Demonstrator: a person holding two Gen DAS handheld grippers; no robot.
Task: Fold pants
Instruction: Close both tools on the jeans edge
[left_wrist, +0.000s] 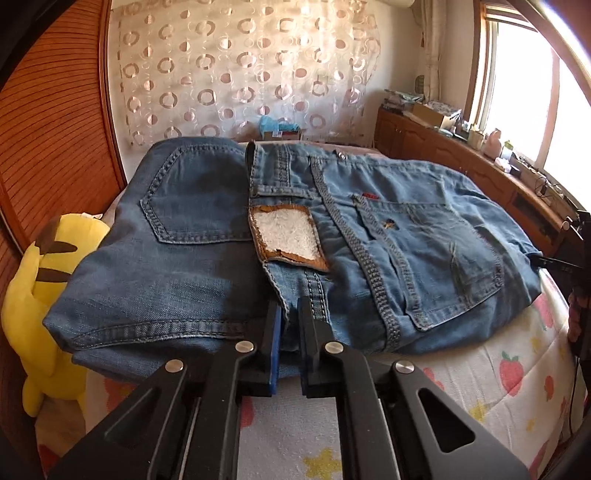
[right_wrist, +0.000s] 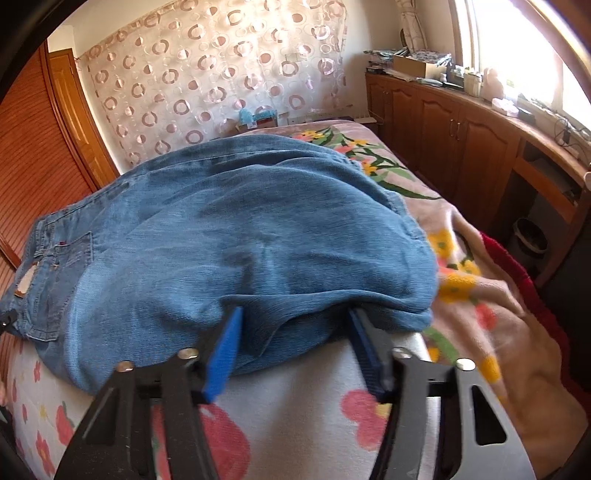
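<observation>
Blue denim pants (left_wrist: 229, 266) lie folded on the bed, back side up, with a worn leather waist patch (left_wrist: 286, 236) and back pockets showing. My left gripper (left_wrist: 290, 314) is shut on the near waistband edge of the pants, its blue pads pinching the denim. In the right wrist view the leg part of the pants (right_wrist: 240, 229) lies bunched in a mound. My right gripper (right_wrist: 295, 325) is open, with its fingers spread around the near fold of the leg fabric, the tips tucked under the cloth.
A yellow plush toy (left_wrist: 40, 295) lies at the bed's left edge. The bed has a strawberry-print sheet (left_wrist: 480, 376) and a floral blanket (right_wrist: 472, 288) to the right. Wooden cabinets (right_wrist: 461, 140) with clutter run under the window. A wooden wall (left_wrist: 48, 129) stands left.
</observation>
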